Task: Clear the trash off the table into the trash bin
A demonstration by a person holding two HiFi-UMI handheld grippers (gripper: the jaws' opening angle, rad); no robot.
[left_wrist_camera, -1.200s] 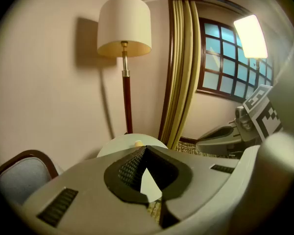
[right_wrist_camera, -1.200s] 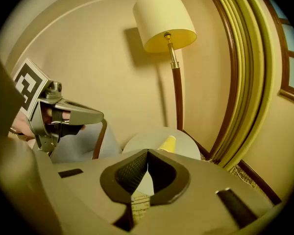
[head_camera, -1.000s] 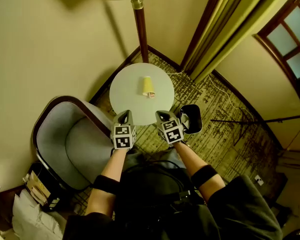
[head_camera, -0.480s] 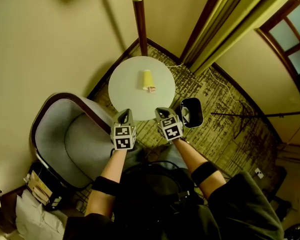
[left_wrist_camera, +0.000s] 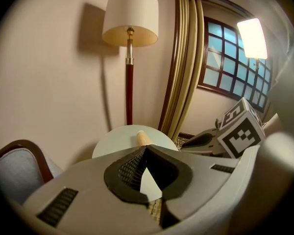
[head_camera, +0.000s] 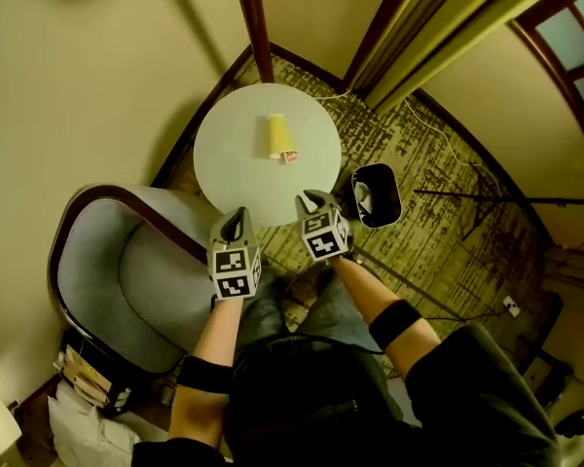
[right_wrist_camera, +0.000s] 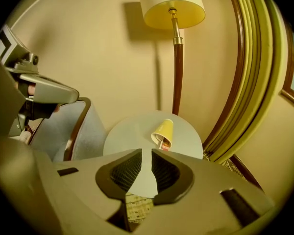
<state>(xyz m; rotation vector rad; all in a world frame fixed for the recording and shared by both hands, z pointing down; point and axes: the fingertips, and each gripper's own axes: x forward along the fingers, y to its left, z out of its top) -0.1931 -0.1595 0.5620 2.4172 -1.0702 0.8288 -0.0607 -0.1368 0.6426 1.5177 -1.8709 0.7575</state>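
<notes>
**One paper cup on the round desk, both grippers short of it**

A single yellow paper cup (head_camera: pixel 277 136) lies on its side near the middle of the desk (head_camera: pixel 229 163), a smooth, pale, round top. A small red-and-white scrap (head_camera: pixel 291 157) pokes from the cup's mouth; its print is too small to read. One dark, oval trash bin (head_camera: pixel 384 207) stands on the patterned carpet (head_camera: pixel 438 222) just beside the desk's right edge, with something pale inside that is hard to make out.

Two grippers hang over the desk's near edge, well apart from the cup. The left gripper (head_camera: pixel 236 217) has its ribbed black jaws clenched tip to tip, with nothing held. The right gripper (head_camera: pixel 311 200) has jaws that have just been opening and now stand released with a narrow gap, empty between them.

One armchair (head_camera: pixel 127 280), grey cloth in a curved dark wood frame, sits left of the desk, partly covered by the person's left forearm. One floor lamp's reddish pole (head_camera: pixel 253 17) rises behind the desk, its shade cut off in the head view.
</notes>
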